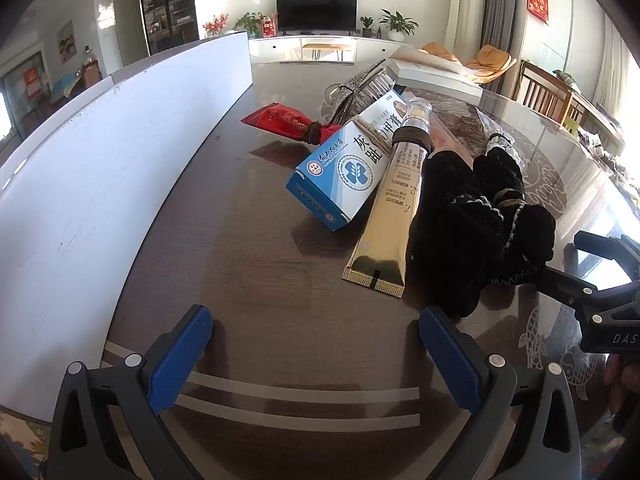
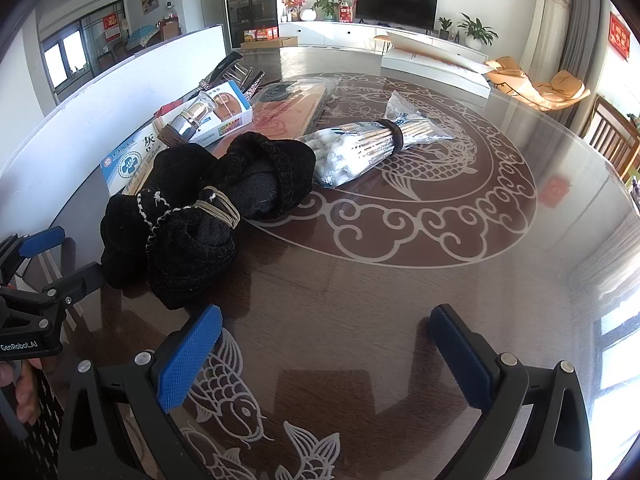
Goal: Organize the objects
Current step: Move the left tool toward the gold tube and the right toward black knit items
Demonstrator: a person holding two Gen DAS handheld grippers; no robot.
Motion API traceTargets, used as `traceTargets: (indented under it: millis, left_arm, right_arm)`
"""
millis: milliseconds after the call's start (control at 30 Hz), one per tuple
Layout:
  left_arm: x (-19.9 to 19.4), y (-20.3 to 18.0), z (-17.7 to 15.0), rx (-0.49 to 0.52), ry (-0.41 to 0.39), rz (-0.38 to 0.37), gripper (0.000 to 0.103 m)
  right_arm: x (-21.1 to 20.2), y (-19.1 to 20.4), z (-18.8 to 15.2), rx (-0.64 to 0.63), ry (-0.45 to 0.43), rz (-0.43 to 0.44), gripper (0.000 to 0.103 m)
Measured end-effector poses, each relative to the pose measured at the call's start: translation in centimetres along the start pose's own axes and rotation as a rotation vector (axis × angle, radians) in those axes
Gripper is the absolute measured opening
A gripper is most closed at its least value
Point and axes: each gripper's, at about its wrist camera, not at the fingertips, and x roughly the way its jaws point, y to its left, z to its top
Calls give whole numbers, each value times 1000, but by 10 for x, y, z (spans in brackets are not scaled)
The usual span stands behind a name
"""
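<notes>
A black knitted bundle [image 1: 480, 224] tied with a rubber band lies on the table; it also shows in the right wrist view [image 2: 208, 216]. Left of it lie a gold tube [image 1: 394, 208] and a blue-and-white box [image 1: 344, 172], with a red packet [image 1: 280, 120] behind. A bag of cotton swabs [image 2: 372, 144] lies right of the bundle. My left gripper [image 1: 316, 344] is open and empty, short of the tube. My right gripper [image 2: 326, 344] is open and empty, in front of the bundle.
A white board [image 1: 120, 152] stands along the table's left side. A white flat box [image 2: 436, 62] lies at the far edge. A wrapped flat package [image 2: 296, 110] and dark hair clips [image 2: 236, 72] lie behind the pile. Chairs [image 2: 612, 136] stand to the right.
</notes>
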Motion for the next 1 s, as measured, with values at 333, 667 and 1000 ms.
traceTargets:
  millis: [333,667,1000]
  left_arm:
    - [0,0,-2,3,-4,-3,103]
    - [-1,0,-3,16,-5,-13,103]
    - [-1,14,-3,1,3,-6,103]
  right_arm:
    - [0,0,0,0,0,0,103]
    - [0,0,0,0,-1,1,103]
    - [0,0,0,0,-1,1,103]
